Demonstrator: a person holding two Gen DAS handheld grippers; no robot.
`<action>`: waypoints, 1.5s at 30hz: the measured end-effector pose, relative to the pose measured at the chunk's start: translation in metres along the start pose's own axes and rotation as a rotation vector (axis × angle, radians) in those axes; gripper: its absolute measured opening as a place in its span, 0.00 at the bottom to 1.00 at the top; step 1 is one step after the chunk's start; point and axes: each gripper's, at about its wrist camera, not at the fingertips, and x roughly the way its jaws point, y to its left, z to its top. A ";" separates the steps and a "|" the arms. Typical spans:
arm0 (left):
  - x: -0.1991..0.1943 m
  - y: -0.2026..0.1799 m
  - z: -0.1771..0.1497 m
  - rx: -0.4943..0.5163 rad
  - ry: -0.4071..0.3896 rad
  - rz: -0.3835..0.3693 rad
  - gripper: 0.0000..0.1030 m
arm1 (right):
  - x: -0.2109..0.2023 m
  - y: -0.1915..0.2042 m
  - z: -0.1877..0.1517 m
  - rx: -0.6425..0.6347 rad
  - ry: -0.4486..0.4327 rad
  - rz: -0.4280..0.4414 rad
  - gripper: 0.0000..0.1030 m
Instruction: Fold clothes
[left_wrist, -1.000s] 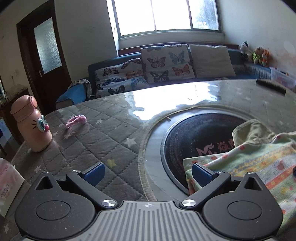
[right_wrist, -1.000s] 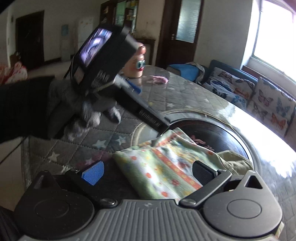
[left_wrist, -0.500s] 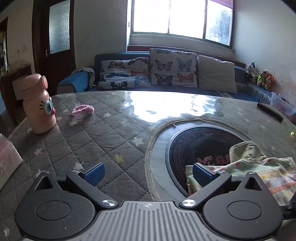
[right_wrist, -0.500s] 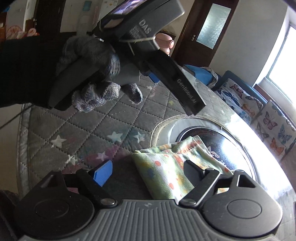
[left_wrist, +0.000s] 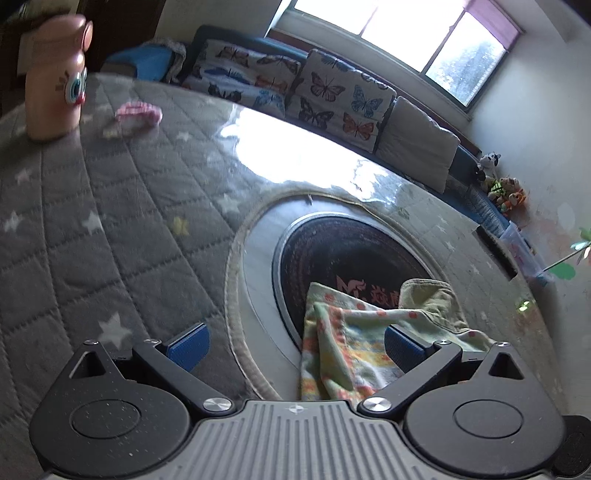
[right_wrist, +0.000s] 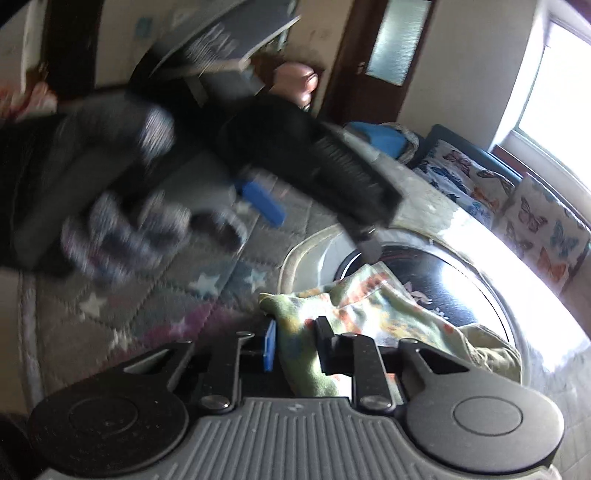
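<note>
Since the earlier frame, the right gripper jaws have been narrowed and are closing on the green floral patterned cloth. The left gripper is being held wide open, empty. The cloth is lying across the round black inset of the grey quilted star-patterned table cover; a butterfly-cushioned sofa is being lit by the window.

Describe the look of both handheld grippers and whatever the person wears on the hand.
Both grippers, left gripper and right gripper, share one build: a grey ribbed base plate, two round black housings, black linkage arms with silver screws, and blue ribbed pads. The person's left hand wears a grey knitted glove below a black sleeve. No cables show.
</note>
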 end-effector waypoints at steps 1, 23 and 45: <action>0.001 0.002 -0.001 -0.032 0.015 -0.020 0.99 | -0.003 -0.003 0.001 0.017 -0.011 -0.001 0.18; 0.033 -0.002 -0.020 -0.301 0.205 -0.238 0.21 | -0.046 -0.032 -0.015 0.121 -0.098 0.054 0.25; 0.030 -0.018 -0.023 -0.153 0.163 -0.166 0.17 | -0.079 -0.181 -0.142 0.654 0.015 -0.379 0.49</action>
